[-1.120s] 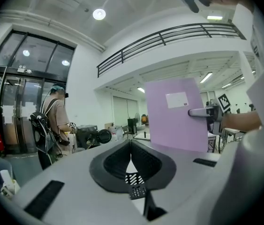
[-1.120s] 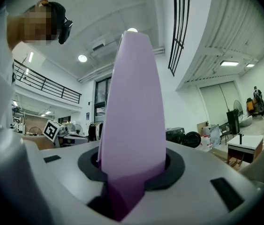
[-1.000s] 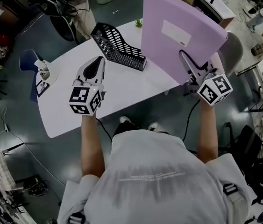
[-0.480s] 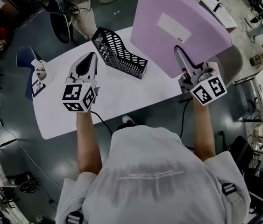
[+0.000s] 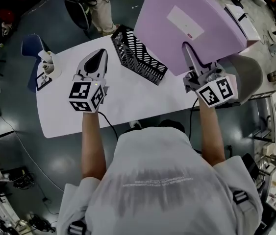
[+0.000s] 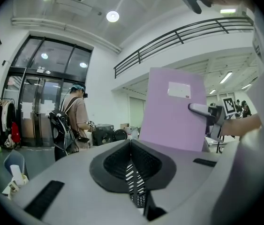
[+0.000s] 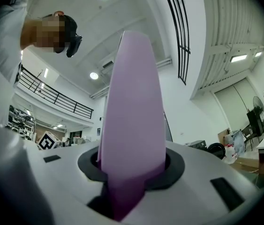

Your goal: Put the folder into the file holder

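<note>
While my right tongs (image 5: 187,50) are clamped on the near edge of the purple folder (image 5: 177,26), I hold it upright in the air over the right end of the worktop (image 5: 128,102), near the black mesh file holder (image 5: 138,56). My left tongs (image 5: 100,55) are pressed together on nothing, hovering left of the file holder.

The folder (image 5: 196,33) cropped, the table (image 5: 128,102) corner covered
In the head view the folder runs off the upper edge and hides the table's far right corner; the print on its white label (image 5: 185,22) is too small to read.
</note>
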The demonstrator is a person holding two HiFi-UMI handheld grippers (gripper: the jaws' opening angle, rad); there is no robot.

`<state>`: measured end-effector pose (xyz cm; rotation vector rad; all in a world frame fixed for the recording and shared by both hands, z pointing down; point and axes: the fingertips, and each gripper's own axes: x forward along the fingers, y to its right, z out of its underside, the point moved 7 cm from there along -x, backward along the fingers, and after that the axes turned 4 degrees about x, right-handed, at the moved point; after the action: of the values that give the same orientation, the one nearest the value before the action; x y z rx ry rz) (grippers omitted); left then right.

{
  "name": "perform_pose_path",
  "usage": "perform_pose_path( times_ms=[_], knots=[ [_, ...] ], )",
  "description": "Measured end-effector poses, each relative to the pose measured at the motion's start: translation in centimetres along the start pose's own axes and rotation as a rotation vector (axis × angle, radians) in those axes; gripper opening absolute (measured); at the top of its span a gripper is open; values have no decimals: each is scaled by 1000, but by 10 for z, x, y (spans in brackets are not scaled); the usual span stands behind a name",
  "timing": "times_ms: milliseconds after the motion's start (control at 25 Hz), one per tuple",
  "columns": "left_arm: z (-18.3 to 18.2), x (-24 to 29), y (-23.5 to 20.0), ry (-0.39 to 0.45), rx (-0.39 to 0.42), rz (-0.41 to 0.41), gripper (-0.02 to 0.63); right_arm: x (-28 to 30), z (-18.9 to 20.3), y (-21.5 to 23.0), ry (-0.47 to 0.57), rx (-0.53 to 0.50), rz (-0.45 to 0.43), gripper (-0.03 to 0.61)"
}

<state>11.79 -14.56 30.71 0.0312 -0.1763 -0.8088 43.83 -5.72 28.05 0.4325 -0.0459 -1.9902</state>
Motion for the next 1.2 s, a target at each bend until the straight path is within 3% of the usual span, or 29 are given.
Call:
perform_pose_path(
  times_ms=[400, 640, 1200],
  knots=[
    [21, -9, -22, -42, -60, -141, 17, 56, 58, 8, -75, 27, -151, 170],
    [24, -12, -20, -67, -68, -204, 17, 62, 79, 19, -94, 55, -178, 172],
    [44, 11, -7, -126, -92, -215, 16, 54, 138, 33, -157, -25, -191, 178]
  ],
)
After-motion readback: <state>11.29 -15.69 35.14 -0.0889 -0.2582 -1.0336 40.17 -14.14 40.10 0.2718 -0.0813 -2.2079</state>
